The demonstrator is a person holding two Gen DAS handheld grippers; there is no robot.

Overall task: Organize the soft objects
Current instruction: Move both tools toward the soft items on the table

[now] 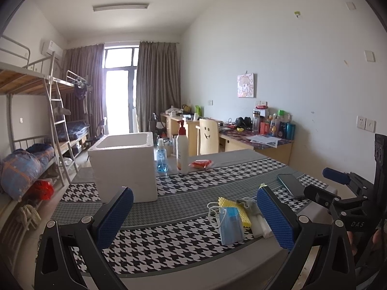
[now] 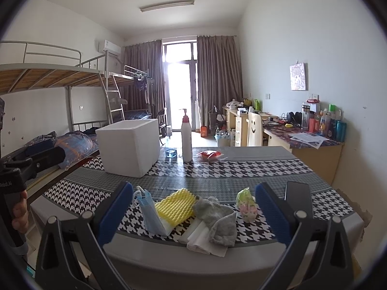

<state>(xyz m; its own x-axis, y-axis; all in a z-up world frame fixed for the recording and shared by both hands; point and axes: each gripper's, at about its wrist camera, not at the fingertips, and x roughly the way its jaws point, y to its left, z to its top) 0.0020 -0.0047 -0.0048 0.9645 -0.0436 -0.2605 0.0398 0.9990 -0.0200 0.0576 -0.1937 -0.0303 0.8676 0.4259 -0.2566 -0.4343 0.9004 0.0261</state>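
Observation:
A pile of soft things lies at the table's near edge: a blue face mask [image 2: 151,213], a yellow sponge [image 2: 176,205], a grey cloth [image 2: 215,217], white tissue [image 2: 205,239] and a small bag of pastel pieces [image 2: 246,204]. My right gripper [image 2: 194,212] hovers open just in front of the pile, holding nothing. In the left wrist view the mask [image 1: 231,227], sponge [image 1: 233,207] and cloth [image 1: 248,203] sit by the right finger of my left gripper [image 1: 194,217], which is open and empty. An open white foam box [image 1: 124,164] stands at the left.
A black phone [image 2: 297,193] lies right of the pile. Behind the foam box [image 2: 130,145] stand a pump bottle [image 2: 186,140], a small blue bottle [image 2: 171,153] and a red packet [image 2: 209,155]. Bunk beds run along the left wall, cluttered desks along the right.

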